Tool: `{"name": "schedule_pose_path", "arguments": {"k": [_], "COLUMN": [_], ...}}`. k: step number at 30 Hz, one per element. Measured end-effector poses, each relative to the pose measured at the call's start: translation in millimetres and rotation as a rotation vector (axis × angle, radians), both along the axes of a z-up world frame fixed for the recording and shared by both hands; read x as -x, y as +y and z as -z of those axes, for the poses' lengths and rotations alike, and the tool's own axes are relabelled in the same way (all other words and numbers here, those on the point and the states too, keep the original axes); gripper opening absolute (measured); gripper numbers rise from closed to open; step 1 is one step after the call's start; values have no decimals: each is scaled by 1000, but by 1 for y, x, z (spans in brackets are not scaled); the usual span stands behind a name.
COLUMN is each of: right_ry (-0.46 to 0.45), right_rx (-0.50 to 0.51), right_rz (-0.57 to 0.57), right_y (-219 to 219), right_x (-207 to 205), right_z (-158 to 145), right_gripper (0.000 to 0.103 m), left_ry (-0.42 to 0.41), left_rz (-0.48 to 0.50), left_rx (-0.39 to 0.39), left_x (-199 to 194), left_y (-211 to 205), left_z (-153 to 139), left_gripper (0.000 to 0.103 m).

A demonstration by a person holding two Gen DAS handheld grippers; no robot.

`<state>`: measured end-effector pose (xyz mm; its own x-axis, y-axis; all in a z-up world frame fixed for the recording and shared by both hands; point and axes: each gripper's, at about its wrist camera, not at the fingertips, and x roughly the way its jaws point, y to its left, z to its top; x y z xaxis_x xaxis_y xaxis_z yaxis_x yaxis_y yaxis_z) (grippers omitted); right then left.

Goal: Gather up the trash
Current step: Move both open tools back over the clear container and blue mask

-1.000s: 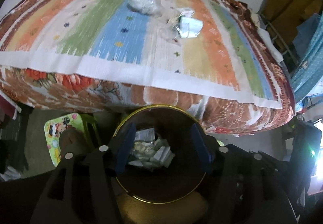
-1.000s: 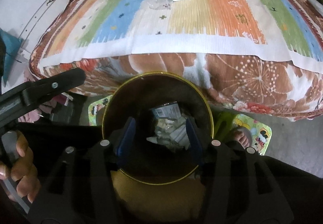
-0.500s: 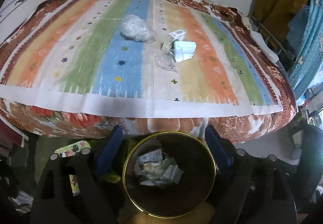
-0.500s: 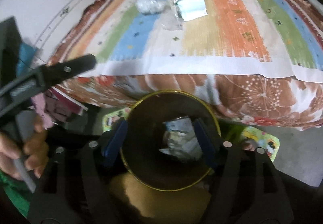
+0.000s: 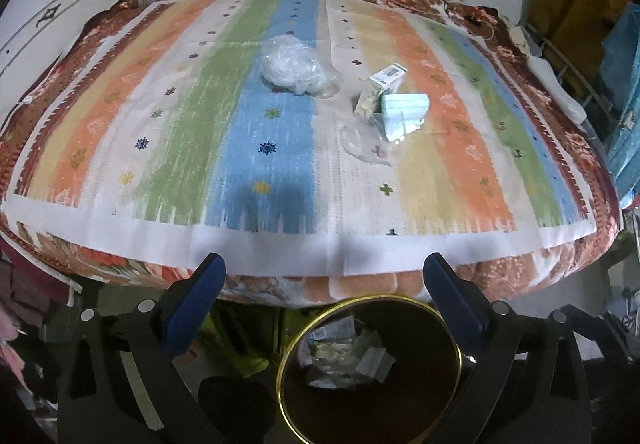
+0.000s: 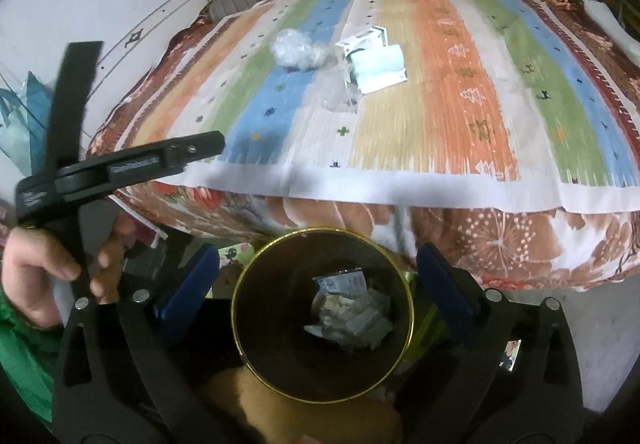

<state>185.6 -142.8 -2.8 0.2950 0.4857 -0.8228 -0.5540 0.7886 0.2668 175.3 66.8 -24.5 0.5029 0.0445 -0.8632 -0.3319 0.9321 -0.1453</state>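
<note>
Presently: two empty grippers over a trash bin at a bed's edge
Left gripper (image 5: 324, 276) and right gripper (image 6: 318, 268), jaws just opened wide, nothing between; gold-rimmed bin (image 6: 408, 308) below holds paper scraps (image 6: 352, 318); on striped blanket (image 5: 180, 116): crumpled plastic bag (image 5: 294, 64), small carton (image 5: 386, 78), face mask (image 5: 404, 110), well apart from both

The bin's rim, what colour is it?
Gold, around a dark bin; clearest in the right wrist view.

Black gripper (image 6: 318, 272) frames carry blue finger pads (image 6: 188, 280) and silver screws; a green sleeve (image 6: 24, 344) covers the arm left of the gold-rimmed bin (image 6: 244, 276).
</note>
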Motion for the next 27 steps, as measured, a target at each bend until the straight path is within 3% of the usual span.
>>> {"name": "schedule_pose_path", "arguments": {"k": [7,12,15,20,27], "right_ry": [-17,-8,-26,-9,4], "right_rx": [11,45,70,81,111], "right_rz": [15,14,33,59,91], "right_y": [8,19,23,28,38], "right_x": [-28,-56,-73,-95,-121], "right_z": [-11,-11,-13,-7,4], "right_gripper": [94,94,94,94,94], "left_ry": [31,76,82,67,106], "left_rz": [32,25,17,9,13], "left_rx": [-19,-81,-60,-42,-101], "left_x": [-21,-37,-45,-58,-75], "left_y": [-3,-1,4,11,7], "left_z": [7,7,10,16,19], "left_gripper": [97,97,97,97,97]}}
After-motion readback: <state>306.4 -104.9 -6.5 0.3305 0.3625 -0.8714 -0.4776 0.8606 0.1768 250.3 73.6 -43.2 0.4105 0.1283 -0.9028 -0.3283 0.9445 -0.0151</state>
